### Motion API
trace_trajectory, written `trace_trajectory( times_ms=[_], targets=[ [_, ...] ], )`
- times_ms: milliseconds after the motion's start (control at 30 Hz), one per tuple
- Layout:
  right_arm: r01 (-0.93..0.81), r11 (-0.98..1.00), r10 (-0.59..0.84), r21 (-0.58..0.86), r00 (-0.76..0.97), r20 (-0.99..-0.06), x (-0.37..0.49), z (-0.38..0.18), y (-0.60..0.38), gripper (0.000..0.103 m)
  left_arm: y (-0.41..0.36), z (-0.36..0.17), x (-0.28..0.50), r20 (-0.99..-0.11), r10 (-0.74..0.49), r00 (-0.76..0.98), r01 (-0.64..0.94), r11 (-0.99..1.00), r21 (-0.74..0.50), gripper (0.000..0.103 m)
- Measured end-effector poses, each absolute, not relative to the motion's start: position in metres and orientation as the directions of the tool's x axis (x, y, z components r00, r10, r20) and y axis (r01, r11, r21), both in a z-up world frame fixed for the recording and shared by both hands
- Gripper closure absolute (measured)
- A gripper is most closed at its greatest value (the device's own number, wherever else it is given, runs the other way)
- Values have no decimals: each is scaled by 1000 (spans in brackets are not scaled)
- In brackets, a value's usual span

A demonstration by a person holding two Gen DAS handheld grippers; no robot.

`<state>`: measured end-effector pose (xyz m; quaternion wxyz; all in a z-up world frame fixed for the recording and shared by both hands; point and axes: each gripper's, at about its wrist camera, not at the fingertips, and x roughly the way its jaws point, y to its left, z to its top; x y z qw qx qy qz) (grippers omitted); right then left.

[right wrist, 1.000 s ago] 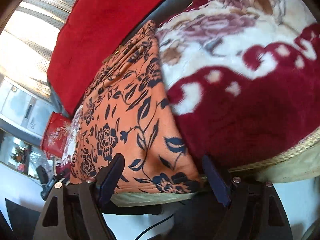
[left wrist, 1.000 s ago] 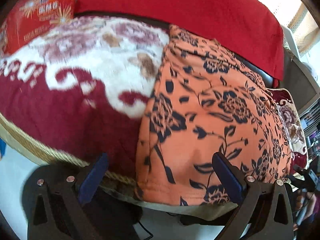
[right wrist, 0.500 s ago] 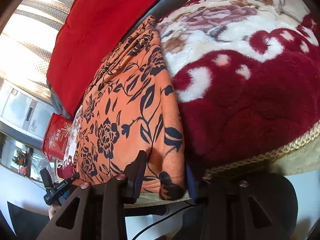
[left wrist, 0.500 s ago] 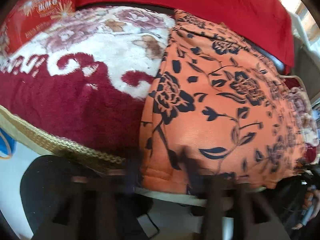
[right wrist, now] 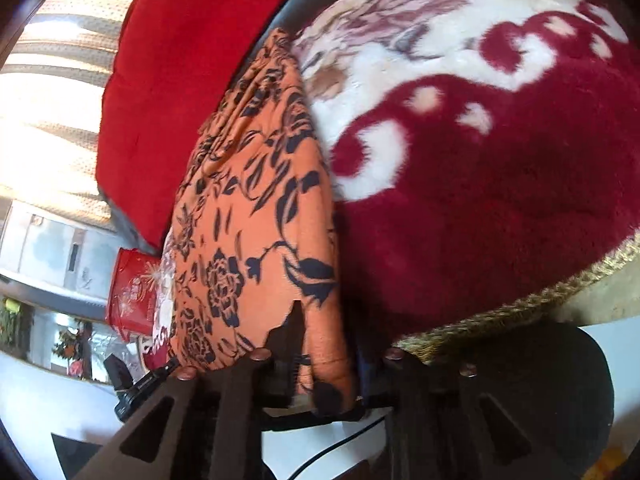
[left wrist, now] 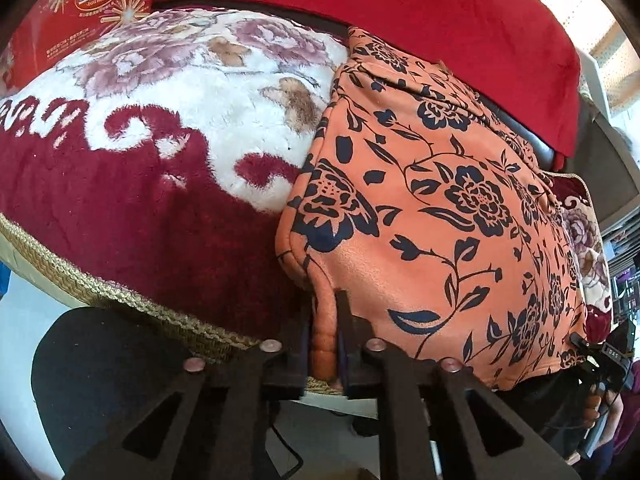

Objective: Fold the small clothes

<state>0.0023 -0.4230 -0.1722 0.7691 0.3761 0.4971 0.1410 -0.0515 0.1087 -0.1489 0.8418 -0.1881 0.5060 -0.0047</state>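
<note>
An orange garment with dark blue flowers point(left wrist: 440, 208) lies spread on a plush red-and-white flowered blanket point(left wrist: 140, 200), its near hem hanging over the front edge. My left gripper point(left wrist: 325, 320) pinches a bunched fold of that hem at the garment's near left corner; its jaws are opening slightly with the cloth between them. In the right wrist view the same garment point(right wrist: 260, 220) runs away from me, and my right gripper point(right wrist: 328, 344) holds its near right corner, jaws also opening a little around the cloth. The blanket point(right wrist: 480, 180) lies to the right there.
A red cushion point(left wrist: 400, 12) stands behind the garment, with a red snack bag point(left wrist: 92, 12) at the far left. The blanket's gold braided edge point(left wrist: 120, 300) hangs above a black round seat point(left wrist: 100, 380) and a white floor. A red tin point(right wrist: 132, 296) stands beyond the garment's far side.
Both grippers stood wide open astride the garment's near hem a second ago. Both have since come together on the hem, bunching the cloth between their pads.
</note>
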Motion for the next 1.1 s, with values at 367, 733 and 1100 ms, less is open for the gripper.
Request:
trace_trajectory(
  times_ms=[367, 733, 1100],
  targets=[
    [126, 585, 650, 801, 519, -555, 6, -144, -432, 95, 118, -110, -58, -799, -218, 560, -136, 928, -348, 96],
    [211, 517, 671, 829, 502, -546, 14, -175, -436, 95, 126, -155, -39, -865, -231, 446, -211, 912, -352, 96],
    [8, 423, 748, 906, 561, -354, 124, -97, -433, 95, 128, -24, 56, -672, -304, 676, -10, 907, -420, 96]
  ],
)
